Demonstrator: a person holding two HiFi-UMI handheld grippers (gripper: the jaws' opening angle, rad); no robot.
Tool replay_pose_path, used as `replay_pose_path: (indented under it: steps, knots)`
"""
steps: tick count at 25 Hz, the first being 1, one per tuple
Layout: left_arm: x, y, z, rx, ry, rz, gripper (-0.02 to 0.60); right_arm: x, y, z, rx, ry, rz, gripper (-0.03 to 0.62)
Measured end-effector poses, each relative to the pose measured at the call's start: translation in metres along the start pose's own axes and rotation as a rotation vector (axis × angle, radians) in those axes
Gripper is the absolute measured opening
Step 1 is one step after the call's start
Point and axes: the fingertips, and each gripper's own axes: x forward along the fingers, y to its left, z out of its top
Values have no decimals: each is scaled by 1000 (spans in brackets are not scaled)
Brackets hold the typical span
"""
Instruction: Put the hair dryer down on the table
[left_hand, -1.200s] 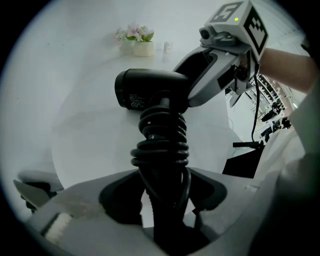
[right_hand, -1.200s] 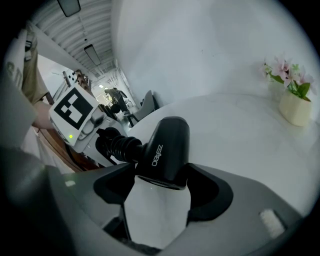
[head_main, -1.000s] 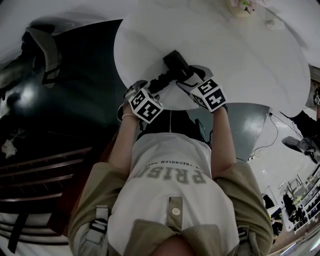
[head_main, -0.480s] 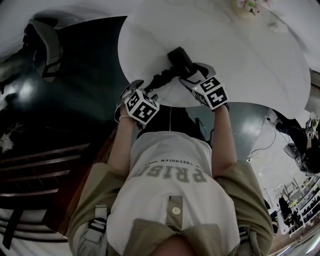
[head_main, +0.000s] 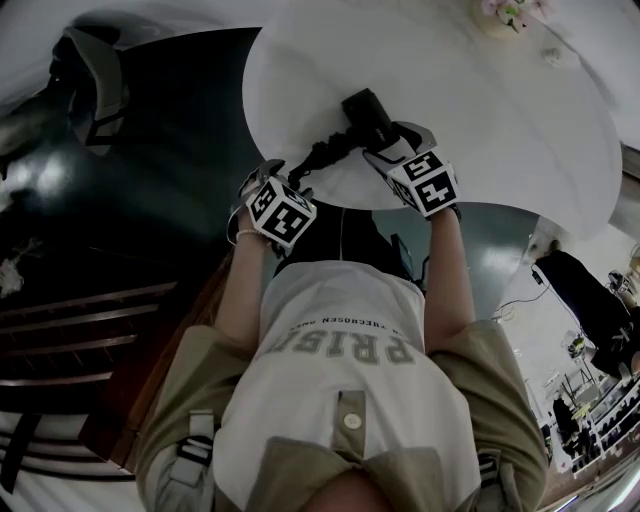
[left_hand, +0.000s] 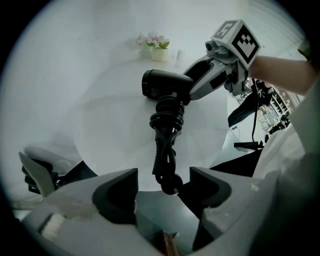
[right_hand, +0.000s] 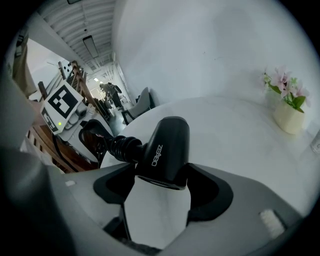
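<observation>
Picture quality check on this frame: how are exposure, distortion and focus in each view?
Head view: dim and underexposed, with the round table bent by fisheye. Left gripper view: black circular vignette; the white wall and table wash together, and the black hair dryer is nearly a silhouette. Right gripper view: evenly lit, the print on the hair dryer sharp.

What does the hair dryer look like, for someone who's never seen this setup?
Find the round white table. At its near edge the right gripper clamps the hair dryer. It is the only black thing on it, with a bundled cord; the flower pot opposite is pale.
</observation>
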Motion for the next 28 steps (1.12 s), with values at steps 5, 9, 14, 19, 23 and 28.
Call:
replay_pose_path:
  steps: [5, 9, 14, 19, 23, 28]
  knots:
    - [-2, 1, -6, -5, 1, 4, 339, 0, 2, 1, -3, 5, -27, 330]
    - [-4, 3, -8, -7, 0, 5, 339, 1, 4, 3, -11, 13, -51, 330]
    - [-6, 5, -10, -10, -1, 5, 339, 0, 7, 5, -20, 26, -74, 330]
    - [-7, 6, -12, -14, -1, -1, 339, 0, 7, 4, -23, 41, -85, 330]
    - [-7, 8, -12, -12, 1, -2, 339, 1, 6, 3, -22, 45, -88, 330]
    - [-9, 9, -13, -17, -1, 0, 339, 1, 8, 5, -30, 42, -92, 334]
